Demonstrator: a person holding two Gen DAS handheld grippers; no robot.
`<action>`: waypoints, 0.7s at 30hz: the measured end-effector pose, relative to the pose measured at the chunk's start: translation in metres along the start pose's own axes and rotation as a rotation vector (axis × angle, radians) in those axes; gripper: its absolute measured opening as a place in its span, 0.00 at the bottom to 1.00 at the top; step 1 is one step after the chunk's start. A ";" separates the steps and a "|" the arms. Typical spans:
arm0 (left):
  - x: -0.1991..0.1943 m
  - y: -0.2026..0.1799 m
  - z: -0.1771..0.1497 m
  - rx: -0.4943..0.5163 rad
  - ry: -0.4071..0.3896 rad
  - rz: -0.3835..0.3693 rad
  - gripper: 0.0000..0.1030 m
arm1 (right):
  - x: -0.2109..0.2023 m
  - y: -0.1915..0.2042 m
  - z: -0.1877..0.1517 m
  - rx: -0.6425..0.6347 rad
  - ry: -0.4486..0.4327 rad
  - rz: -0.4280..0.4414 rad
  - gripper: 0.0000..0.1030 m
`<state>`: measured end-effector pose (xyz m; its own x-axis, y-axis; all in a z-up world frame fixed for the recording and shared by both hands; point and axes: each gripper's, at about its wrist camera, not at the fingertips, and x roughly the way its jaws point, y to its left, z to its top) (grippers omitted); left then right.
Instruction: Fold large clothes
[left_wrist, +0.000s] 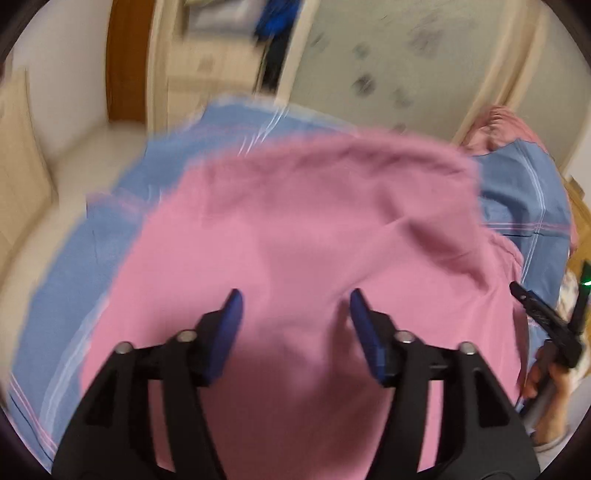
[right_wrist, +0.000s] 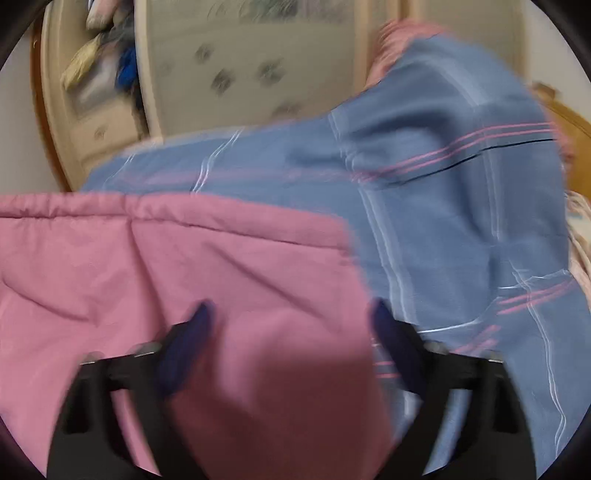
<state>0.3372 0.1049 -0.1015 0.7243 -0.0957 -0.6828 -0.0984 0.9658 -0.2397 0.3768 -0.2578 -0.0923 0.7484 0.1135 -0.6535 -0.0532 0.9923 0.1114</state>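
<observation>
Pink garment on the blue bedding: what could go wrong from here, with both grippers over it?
1. Both the left gripper and the right gripper stand open, pads apart, so the pink garment may lie unsecured and its fold could slump.
2. A careless pinch could catch the blue striped bedding beneath along with it.
3. Both views are blurred, so edge alignment is hard to judge.

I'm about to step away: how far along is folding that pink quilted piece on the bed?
Done: the pink quilted piece lies over the blue striped sheet with a doubled top edge. In hand: nothing; the left gripper and right gripper hover open above it. Left: further folds; it still spreads wide.
</observation>
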 end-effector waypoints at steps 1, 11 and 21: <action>-0.003 -0.012 0.004 0.047 -0.024 -0.013 0.61 | -0.011 0.012 -0.002 -0.011 -0.003 0.052 0.80; 0.112 -0.072 0.043 0.242 0.115 0.235 0.67 | 0.070 0.079 0.021 -0.161 0.063 -0.117 0.80; 0.149 -0.001 0.047 0.050 0.166 0.269 0.72 | 0.126 0.001 -0.003 0.090 0.154 -0.138 0.81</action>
<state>0.4773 0.1005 -0.1709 0.5554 0.1308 -0.8212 -0.2345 0.9721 -0.0038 0.4684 -0.2423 -0.1769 0.6344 -0.0105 -0.7729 0.1073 0.9914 0.0747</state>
